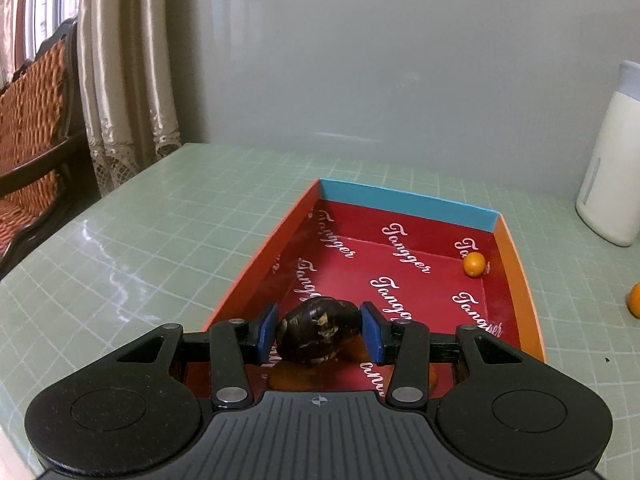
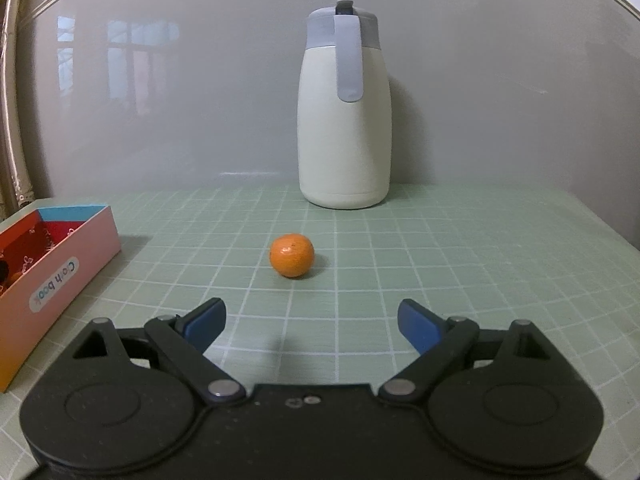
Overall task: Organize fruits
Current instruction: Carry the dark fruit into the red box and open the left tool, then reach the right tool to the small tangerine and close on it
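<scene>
My left gripper (image 1: 319, 332) is shut on a dark brown, wrinkled fruit (image 1: 318, 333), held just above the near end of a red-lined box (image 1: 516, 264). Orange fruit (image 1: 280, 378) lies under it on the box floor, mostly hidden. A small orange fruit (image 1: 474, 264) sits in the box's far right corner. Another orange fruit (image 1: 634, 300) lies on the mat right of the box. In the right wrist view, my right gripper (image 2: 311, 326) stands open above the mat, with an orange fruit (image 2: 291, 255) a short way ahead of its fingertips. The box (image 2: 60, 272) shows at the left edge.
A tall white jug (image 2: 344, 120) with a grey lid stands at the back near the wall, behind the orange fruit; the jug (image 1: 612, 184) also shows in the left wrist view. The green grid mat (image 1: 160, 232) covers the table. Curtains (image 1: 124, 80) and a chair (image 1: 36, 120) stand beyond the left edge.
</scene>
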### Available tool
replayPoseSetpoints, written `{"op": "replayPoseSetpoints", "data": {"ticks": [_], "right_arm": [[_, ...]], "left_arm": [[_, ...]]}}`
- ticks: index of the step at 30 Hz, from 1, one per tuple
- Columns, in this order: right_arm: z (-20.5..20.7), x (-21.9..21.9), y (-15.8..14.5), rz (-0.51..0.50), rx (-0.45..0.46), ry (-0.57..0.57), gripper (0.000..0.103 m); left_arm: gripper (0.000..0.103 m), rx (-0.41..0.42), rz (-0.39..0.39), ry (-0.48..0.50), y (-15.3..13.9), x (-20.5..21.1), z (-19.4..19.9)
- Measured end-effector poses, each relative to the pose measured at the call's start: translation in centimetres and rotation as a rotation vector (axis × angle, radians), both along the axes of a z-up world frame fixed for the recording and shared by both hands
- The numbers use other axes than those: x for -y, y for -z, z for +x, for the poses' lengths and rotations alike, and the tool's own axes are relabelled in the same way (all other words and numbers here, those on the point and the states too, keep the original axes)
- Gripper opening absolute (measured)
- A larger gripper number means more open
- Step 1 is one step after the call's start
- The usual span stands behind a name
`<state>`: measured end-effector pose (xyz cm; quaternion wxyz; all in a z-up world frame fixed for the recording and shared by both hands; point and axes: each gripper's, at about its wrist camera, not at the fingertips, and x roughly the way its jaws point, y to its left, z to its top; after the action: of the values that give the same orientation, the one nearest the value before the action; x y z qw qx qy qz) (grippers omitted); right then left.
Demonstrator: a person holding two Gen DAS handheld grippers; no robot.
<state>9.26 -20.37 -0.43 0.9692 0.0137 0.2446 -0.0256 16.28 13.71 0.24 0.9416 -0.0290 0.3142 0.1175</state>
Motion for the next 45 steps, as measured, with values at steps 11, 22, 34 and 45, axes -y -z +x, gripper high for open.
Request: {"op": "replayPoseSetpoints", "data": {"ticks": [11, 22, 34, 45], "right_arm": [[0.0, -0.6, -0.2, 0.013, 0.011, -0.019, 0.093], [-0.1, -1.8, -1.0, 0.042, 0.036, -0.074, 0.093], [0.5, -3.7, -1.1, 0.046, 0.031, -0.137, 0.093], [1.8, -3.4, -0.6, 0.029, 0.009, -0.114, 0.093]], "left_arm": [[0.061, 0.065, 0.026, 0.006, -1.9, 0.3, -2.5], [0.078, 0.131, 0.021, 0.045, -4.4, 1.7, -6.8], [0.094, 0.131, 0.06, 0.04, -2.4, 3.9, -11.2], [0.094, 0.143, 0.084, 0.006, -1.7, 4.0, -12.3]]}}
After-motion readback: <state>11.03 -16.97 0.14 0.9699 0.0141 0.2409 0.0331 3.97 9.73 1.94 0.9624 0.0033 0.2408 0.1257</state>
